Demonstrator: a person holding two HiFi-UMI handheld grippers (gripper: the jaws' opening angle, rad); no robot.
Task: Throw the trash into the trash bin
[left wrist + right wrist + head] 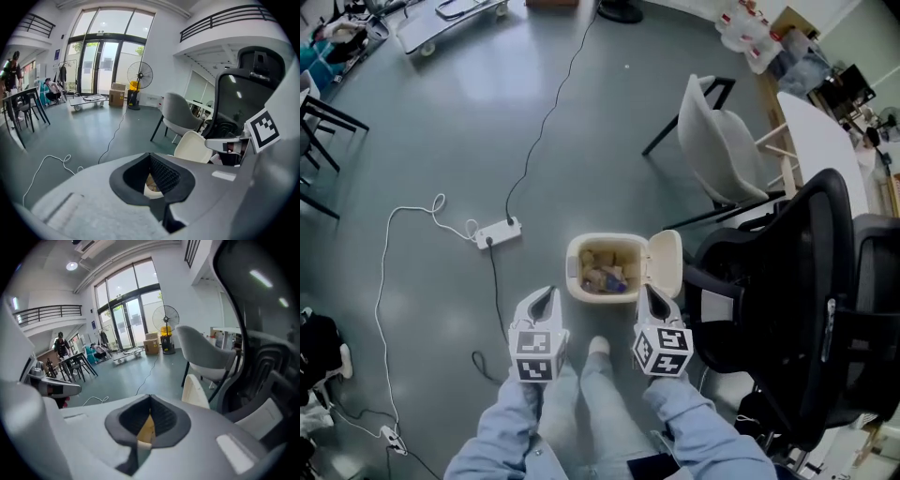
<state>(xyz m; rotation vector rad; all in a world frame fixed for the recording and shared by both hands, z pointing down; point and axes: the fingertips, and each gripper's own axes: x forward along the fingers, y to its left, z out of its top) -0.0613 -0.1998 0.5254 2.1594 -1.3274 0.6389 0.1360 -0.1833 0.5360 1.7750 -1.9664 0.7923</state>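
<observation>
A cream trash bin (573,267) stands on the grey floor with its lid (666,262) flipped open to the right, and crumpled trash (605,277) lies inside. My left gripper (546,295) hovers at the bin's near left corner, jaws together and nothing in them. At the near right corner, just below the lid, my right gripper (649,292) is shut too and holds nothing. In the left gripper view the left gripper (151,157) is shut, with the bin (152,186) showing behind its pads. The right gripper (150,398) is likewise shut in its own view, the bin (147,427) showing behind.
A black office chair (806,300) crowds the right side and a white chair (722,141) stands behind the bin. A power strip (498,232) with cables lies on the floor to the left. The person's legs and a shoe (598,347) are just before the bin.
</observation>
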